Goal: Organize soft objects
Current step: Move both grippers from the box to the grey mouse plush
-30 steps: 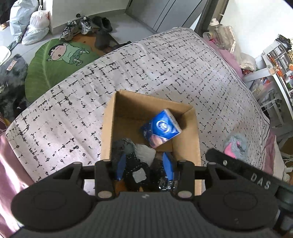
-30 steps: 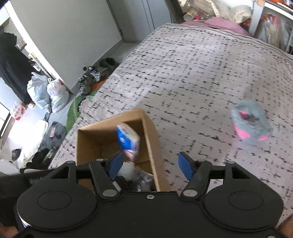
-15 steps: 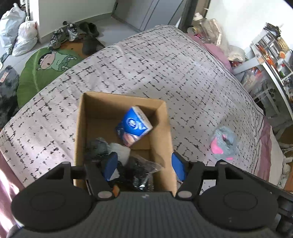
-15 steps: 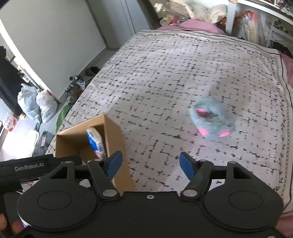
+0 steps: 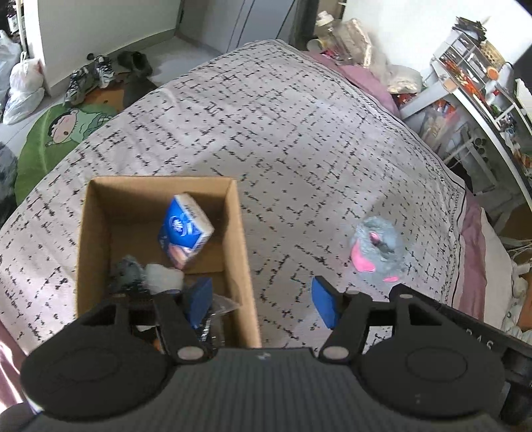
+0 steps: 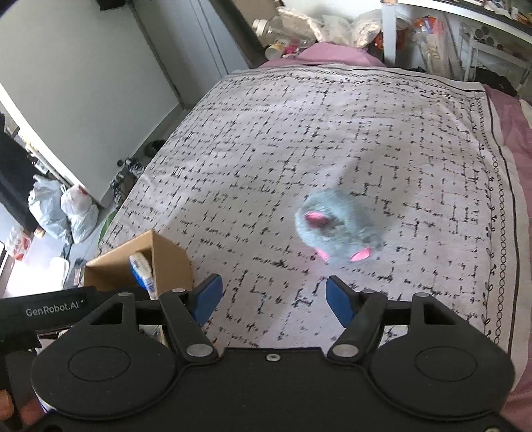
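Observation:
An open cardboard box [image 5: 239, 239] stands on the patterned bedspread [image 5: 266, 116]. It holds a blue tissue pack [image 5: 184, 229], a grey soft item [image 5: 128, 269], a white bundle [image 5: 164, 277] and a dark plastic-wrapped item. A grey plush with pink ears and feet [image 5: 377, 244] lies on the bed to the right of the box. My left gripper [image 5: 261, 300] is open and empty above the box's right wall. My right gripper [image 6: 271, 299] is open and empty, just short of the plush [image 6: 339, 231]. The box [image 6: 166, 256] shows at lower left there.
Beyond the bed's left edge lie shoes [image 5: 89, 78], plastic bags [image 5: 23, 89] and a green cartoon mat [image 5: 56, 133]. Cluttered shelves [image 5: 482, 86] stand along the right. A bottle and bags [image 6: 299, 26] crowd the head of the bed.
My left gripper opened, let go of the dark item into the box and shifted right. My right gripper swung right from the box toward the plush.

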